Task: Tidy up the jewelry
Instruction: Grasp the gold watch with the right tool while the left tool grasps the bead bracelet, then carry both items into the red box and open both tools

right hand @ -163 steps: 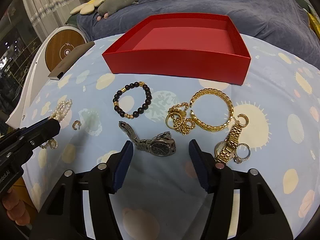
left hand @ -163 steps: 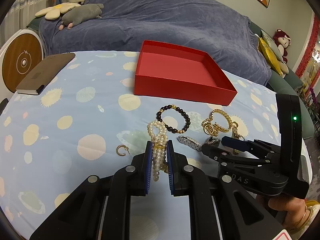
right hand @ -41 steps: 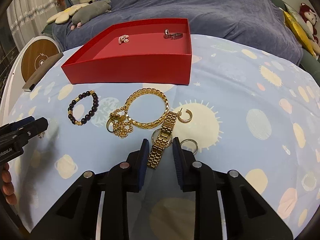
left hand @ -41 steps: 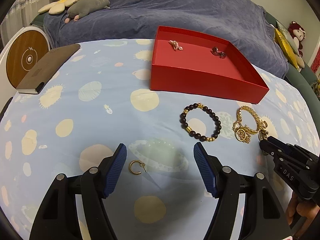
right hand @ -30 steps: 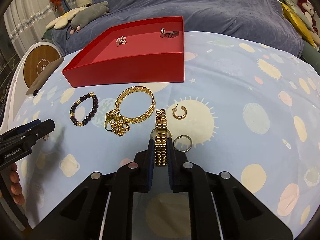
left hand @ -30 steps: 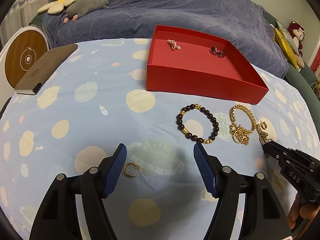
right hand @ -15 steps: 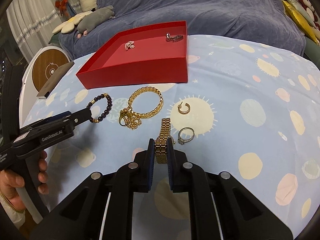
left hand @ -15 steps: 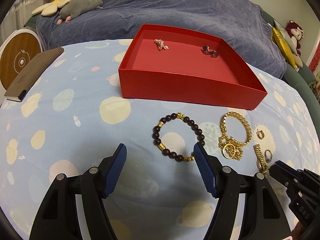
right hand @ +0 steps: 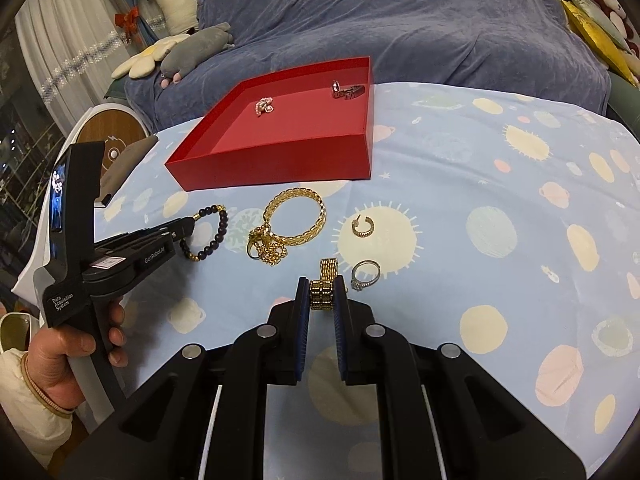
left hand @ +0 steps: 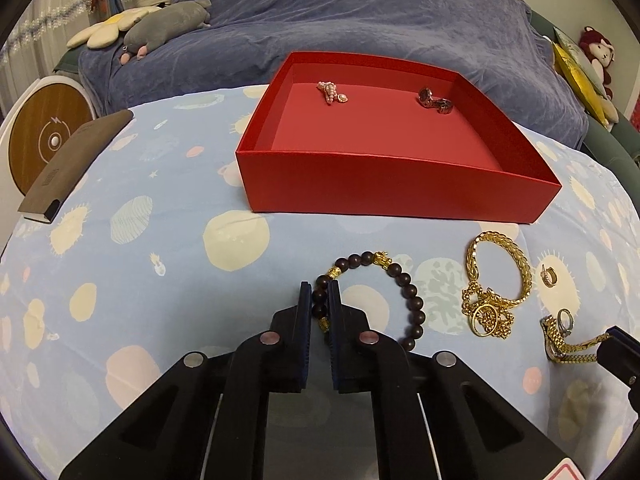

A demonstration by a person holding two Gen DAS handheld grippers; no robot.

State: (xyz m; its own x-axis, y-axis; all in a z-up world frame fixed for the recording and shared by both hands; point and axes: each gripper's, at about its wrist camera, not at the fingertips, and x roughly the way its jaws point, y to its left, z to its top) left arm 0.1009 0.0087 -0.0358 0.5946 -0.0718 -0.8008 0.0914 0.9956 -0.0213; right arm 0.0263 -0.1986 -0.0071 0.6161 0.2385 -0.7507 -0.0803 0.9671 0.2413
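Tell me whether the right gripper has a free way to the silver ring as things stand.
Probably not yet. The silver ring lies bare on the cloth just right of the right gripper, with nothing over it, but the jaws are shut on the gold watch band, which would need setting down first.

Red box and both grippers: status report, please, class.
Left gripper shut on beaded bracelet. Right gripper shut on gold watch. Red box holds two pieces already. Path to it clear.
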